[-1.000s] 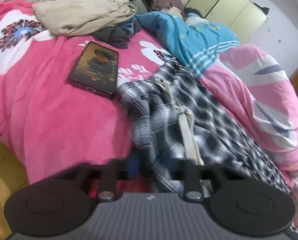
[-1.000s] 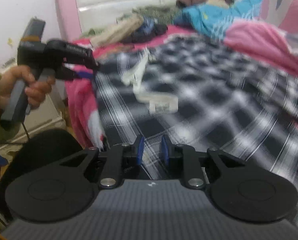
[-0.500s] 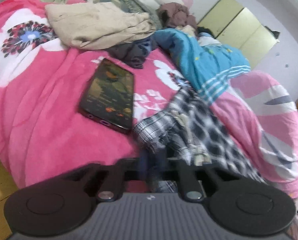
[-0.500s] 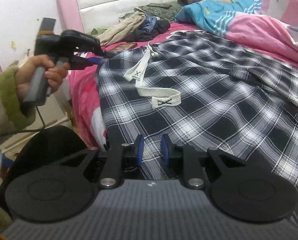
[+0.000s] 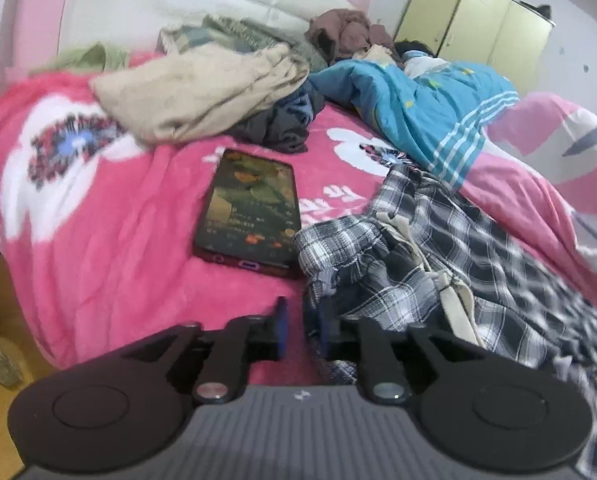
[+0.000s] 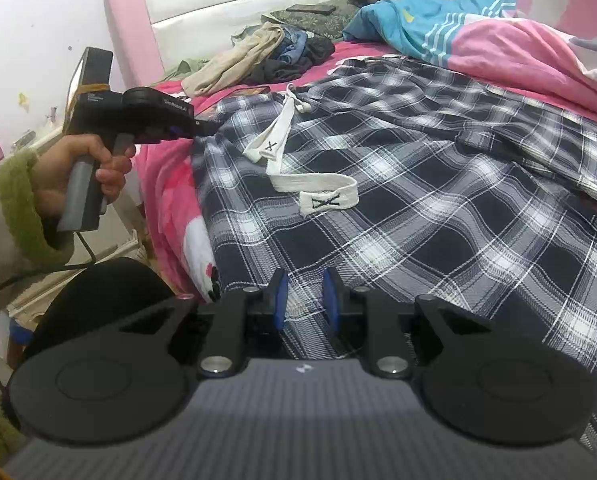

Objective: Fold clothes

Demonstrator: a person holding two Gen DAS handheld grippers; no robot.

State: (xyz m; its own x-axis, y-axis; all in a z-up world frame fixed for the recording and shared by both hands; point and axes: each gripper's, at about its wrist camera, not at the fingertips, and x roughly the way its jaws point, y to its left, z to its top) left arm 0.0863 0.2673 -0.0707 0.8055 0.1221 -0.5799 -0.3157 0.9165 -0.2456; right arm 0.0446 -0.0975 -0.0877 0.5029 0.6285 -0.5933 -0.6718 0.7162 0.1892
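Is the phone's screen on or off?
On. The phone lies face up on the pink blanket, showing a lit picture with small icons.

Black-and-white plaid trousers [image 6: 438, 184] spread across the pink bed [image 5: 110, 240], waistband bunched at the near edge. White drawstring [image 6: 298, 176] lying loose in a loop on top.

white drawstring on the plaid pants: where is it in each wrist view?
Left wrist: white drawstring right of centre, running down the bunched waistband of the plaid pants, right of the phone.
Right wrist: drawstring centre-left, lying looped on the spread pants.
Shared landmark: beige garment pile near the headboard.
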